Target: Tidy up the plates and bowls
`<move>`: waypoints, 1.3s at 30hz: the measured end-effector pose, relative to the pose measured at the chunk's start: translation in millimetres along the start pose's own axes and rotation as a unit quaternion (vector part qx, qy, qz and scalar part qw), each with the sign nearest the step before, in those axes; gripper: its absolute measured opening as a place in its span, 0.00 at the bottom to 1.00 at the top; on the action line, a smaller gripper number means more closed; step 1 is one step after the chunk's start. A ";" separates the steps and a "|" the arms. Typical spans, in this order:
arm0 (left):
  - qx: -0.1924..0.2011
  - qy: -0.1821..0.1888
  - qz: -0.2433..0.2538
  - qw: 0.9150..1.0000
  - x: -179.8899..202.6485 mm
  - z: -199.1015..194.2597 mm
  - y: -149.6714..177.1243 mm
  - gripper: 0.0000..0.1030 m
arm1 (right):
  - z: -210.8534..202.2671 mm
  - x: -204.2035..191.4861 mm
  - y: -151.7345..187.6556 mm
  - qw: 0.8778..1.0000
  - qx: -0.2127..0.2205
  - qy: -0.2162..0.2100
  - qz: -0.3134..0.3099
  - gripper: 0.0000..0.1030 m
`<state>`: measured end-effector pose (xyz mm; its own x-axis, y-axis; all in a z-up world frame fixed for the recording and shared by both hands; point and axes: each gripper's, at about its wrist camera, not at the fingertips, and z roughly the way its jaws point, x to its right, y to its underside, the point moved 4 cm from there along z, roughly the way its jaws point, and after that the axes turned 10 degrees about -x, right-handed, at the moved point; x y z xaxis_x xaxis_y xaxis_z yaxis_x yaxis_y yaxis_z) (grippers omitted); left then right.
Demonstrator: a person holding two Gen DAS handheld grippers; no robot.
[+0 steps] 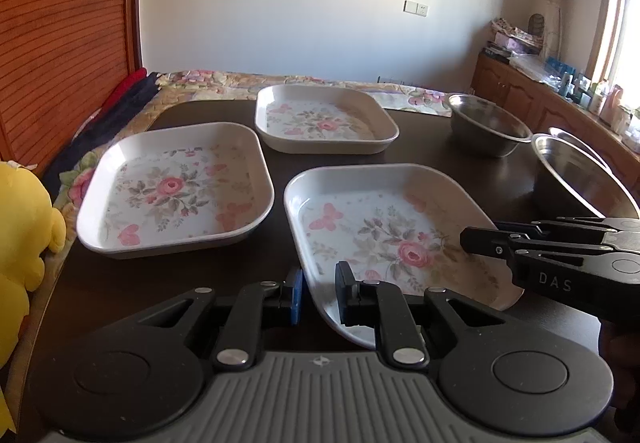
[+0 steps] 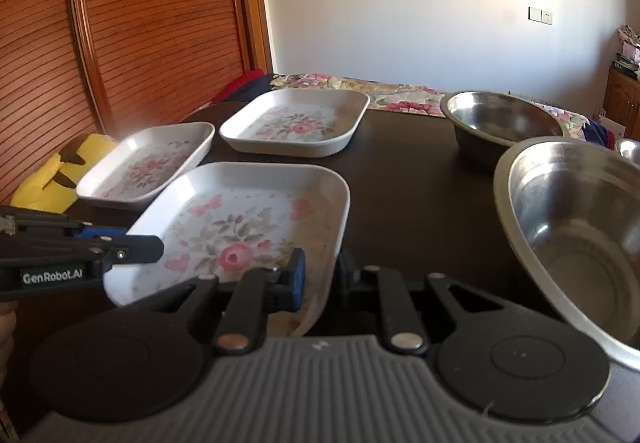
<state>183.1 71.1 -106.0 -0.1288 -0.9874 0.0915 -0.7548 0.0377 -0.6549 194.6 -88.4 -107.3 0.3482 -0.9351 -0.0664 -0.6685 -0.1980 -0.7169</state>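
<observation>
Plate (image 1: 384,235), near one, pinched at its near rim by left gripper (image 1: 318,293) and right gripper (image 2: 320,275), jaws nearly closed; uneven lifting could tip it against neighbouring bowl (image 2: 576,235).

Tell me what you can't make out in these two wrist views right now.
- Near plate: its near rim where each gripper clamps is covered by the left gripper and right gripper.
- Nearest steel bowl: cut off by the right edge in both views.
- Third steel bowl: only a sliver at the right wrist view's edge.
- Clutter on the cabinet: too small and glare-washed.
</observation>
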 end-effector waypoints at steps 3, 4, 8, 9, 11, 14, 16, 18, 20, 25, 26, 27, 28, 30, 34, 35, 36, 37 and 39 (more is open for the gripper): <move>0.005 0.000 0.004 1.000 2.3 -8.0 3.5 0.18 | -7.1 -0.7 3.1 1.000 0.003 -0.006 0.008 0.18; 0.007 -0.001 0.005 1.000 3.2 -11.6 5.3 0.18 | -9.4 -0.8 4.2 1.000 0.004 -0.008 0.009 0.18; 0.018 -0.003 0.009 1.000 7.2 -25.4 12.2 0.18 | -20.8 -4.4 10.2 1.000 0.012 -0.009 0.006 0.17; 0.020 -0.003 0.011 1.000 7.8 -28.4 13.6 0.18 | -25.2 -5.4 12.1 1.000 0.015 -0.009 0.005 0.17; 0.026 -0.002 0.014 1.000 10.9 -36.1 18.1 0.18 | -33.5 -5.8 15.6 1.000 0.021 -0.009 0.004 0.17; 0.033 -0.002 0.020 0.999 15.9 -45.6 25.4 0.18 | -43.8 -6.9 22.4 1.000 0.028 -0.007 0.004 0.17; 0.035 -0.001 0.023 0.999 18.2 -50.2 30.2 0.18 | -50.0 -7.7 28.2 0.999 0.032 -0.006 0.004 0.17; 0.037 0.000 0.026 0.999 21.4 -54.5 35.1 0.18 | -55.2 -8.3 32.8 0.999 0.035 -0.004 0.005 0.17; 0.039 0.002 0.029 0.999 24.6 -57.9 39.7 0.18 | -59.2 -7.9 37.4 0.999 0.037 -0.002 0.006 0.17; 0.040 0.006 0.036 0.998 30.6 -61.1 52.3 0.18 | -66.0 -8.3 51.1 0.999 0.040 0.003 0.009 0.17; 0.040 0.007 0.036 0.999 31.0 -60.6 54.4 0.18 | -66.3 -9.2 54.0 0.999 0.038 0.005 0.009 0.17; 0.039 0.007 0.036 0.999 30.6 -59.9 56.7 0.18 | -66.1 -10.0 57.0 0.999 0.037 0.006 0.008 0.17; 0.038 0.007 0.035 0.999 31.1 -59.9 58.0 0.18 | -67.5 -10.8 59.3 0.999 0.036 0.006 0.008 0.17; 0.037 0.008 0.036 0.999 31.5 -59.5 62.1 0.18 | -68.7 -12.8 63.4 0.999 0.035 0.008 0.009 0.17; 0.034 0.008 0.035 0.999 30.0 -57.0 67.0 0.18 | -70.7 -14.8 67.0 0.999 0.035 0.009 0.010 0.17; 0.034 0.007 0.036 0.999 29.9 -56.6 68.1 0.18 | -71.1 -15.1 68.0 0.999 0.034 0.009 0.011 0.17; 0.033 0.006 0.036 0.999 29.9 -56.2 69.9 0.18 | -70.8 -16.1 68.9 0.999 0.033 0.010 0.011 0.17; 0.032 0.005 0.035 0.999 29.0 -54.9 70.6 0.18 | -70.2 -16.8 70.0 0.999 0.032 0.010 0.010 0.17; 0.029 0.002 0.034 0.999 27.3 -52.5 70.6 0.18 | -68.0 -17.5 72.4 1.000 0.027 0.008 0.012 0.18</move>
<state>92.5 54.8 -110.3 -0.1823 -0.9821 0.0483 -0.7050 0.0964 -0.7026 95.4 -106.5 -110.8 0.3220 -0.9439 -0.0731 -0.6404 -0.1603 -0.7512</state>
